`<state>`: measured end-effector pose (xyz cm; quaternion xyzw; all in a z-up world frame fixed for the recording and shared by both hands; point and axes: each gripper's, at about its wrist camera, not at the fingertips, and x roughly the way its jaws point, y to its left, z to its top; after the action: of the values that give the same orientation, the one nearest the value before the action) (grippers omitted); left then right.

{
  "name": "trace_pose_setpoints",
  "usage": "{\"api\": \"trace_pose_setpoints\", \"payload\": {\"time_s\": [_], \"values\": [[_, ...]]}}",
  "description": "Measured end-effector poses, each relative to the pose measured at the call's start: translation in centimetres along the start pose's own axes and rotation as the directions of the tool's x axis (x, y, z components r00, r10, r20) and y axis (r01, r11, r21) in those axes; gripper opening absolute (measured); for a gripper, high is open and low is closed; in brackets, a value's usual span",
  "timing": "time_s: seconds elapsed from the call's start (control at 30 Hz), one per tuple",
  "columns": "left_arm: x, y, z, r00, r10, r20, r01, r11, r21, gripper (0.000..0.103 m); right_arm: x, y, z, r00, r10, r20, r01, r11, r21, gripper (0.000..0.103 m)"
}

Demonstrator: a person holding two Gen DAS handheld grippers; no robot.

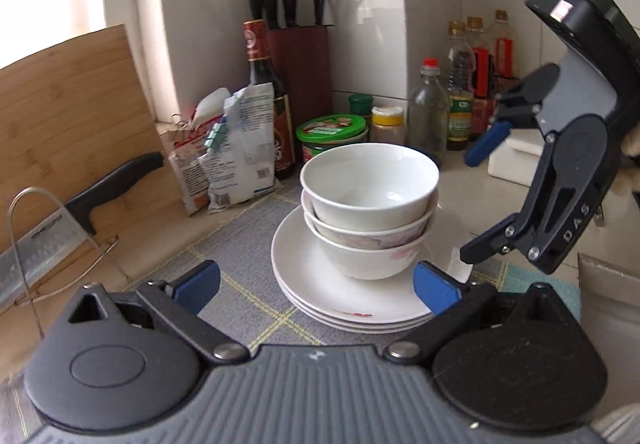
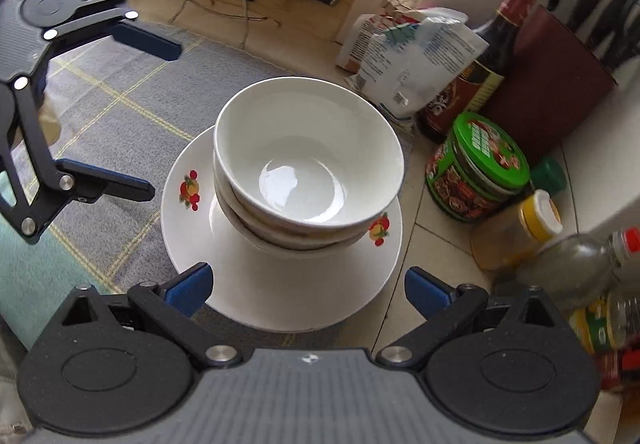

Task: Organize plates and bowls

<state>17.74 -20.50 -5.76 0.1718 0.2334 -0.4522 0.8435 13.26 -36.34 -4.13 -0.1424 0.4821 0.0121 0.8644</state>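
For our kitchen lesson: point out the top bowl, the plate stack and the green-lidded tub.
top bowl (image 2: 304, 179), right wrist view, inner bottom.
plate stack (image 1: 308, 276), left wrist view, top plate's bare left surface.
green-lidded tub (image 2: 490, 149), right wrist view, lid.

Left wrist view: low, near, looks across the mat at the bowl stack (image 1: 368, 203) toward the tiled corner. Right wrist view: higher, steeply downward into the same stack, cutting board behind. Shared: bowls, plates (image 2: 280, 284), each other's gripper.
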Motion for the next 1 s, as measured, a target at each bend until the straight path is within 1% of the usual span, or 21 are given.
{"api": "trace_pose_setpoints", "payload": {"time_s": [0.07,0.1,0.17,0.23,0.33,0.4,0.47,0.53,0.63,0.8,1.0], "values": [[-1.1,0.3,-0.3,0.999,0.038,-0.014,-0.039,0.997,-0.059,0.102,-0.8,1.1,-0.5,0.999,-0.052,-0.004,0.052,0.992,0.113,0.103],[-1.5,0.4,-0.2,0.997,0.068,-0.047,-0.072,0.994,-0.084,0.102,-1.3,1.7,-0.9,0.997,-0.080,-0.010,0.080,0.980,0.184,0.103],[-2.0,0.4,-0.1,0.983,0.140,-0.115,-0.154,0.980,-0.123,0.102,-1.9,2.7,-1.5,0.993,-0.117,-0.027,0.119,0.943,0.311,0.103],[-2.9,0.4,0.0,0.973,0.176,-0.152,-0.199,0.968,-0.154,0.102,-2.5,4.1,-2.3,0.986,-0.161,-0.041,0.163,0.893,0.419,0.103],[-4.6,0.2,0.3,0.972,0.174,-0.161,-0.204,0.960,-0.193,0.102,-4.0,6.2,-3.1,0.978,-0.206,-0.038,0.196,0.836,0.512,0.103],[-5.6,0.0,0.5,0.971,0.165,-0.171,-0.199,0.959,-0.203,0.102,-5.1,7.1,-3.5,0.977,-0.213,-0.018,0.186,0.806,0.562,0.103],[-6.5,-0.3,0.6,0.971,0.173,-0.163,-0.203,0.961,-0.189,0.102,-6.0,7.8,-3.6,0.975,-0.224,-0.007,0.185,0.788,0.587,0.103],[-7.2,-0.7,0.6,0.969,0.186,-0.165,-0.214,0.962,-0.172,0.102,-6.9,8.4,-3.6,0.968,-0.251,-0.008,0.206,0.775,0.598,0.103],[-8.1,-0.8,0.8,0.969,0.185,-0.163,-0.214,0.960,-0.183,0.102,-8.1,8.9,-3.7,0.962,-0.274,0.005,0.213,0.759,0.615,0.103],[-9.2,-1.2,1.0,0.970,0.195,-0.148,-0.220,0.959,-0.179,0.102,-9.5,9.4,-3.9,0.955,-0.296,0.027,0.212,0.741,0.638,0.103],[-9.7,-1.1,1.3,0.968,0.208,-0.142,-0.232,0.956,-0.178,0.102,-10.1,9.7,-4.0,0.954,-0.299,0.035,0.205,0.729,0.653,0.103]]}}
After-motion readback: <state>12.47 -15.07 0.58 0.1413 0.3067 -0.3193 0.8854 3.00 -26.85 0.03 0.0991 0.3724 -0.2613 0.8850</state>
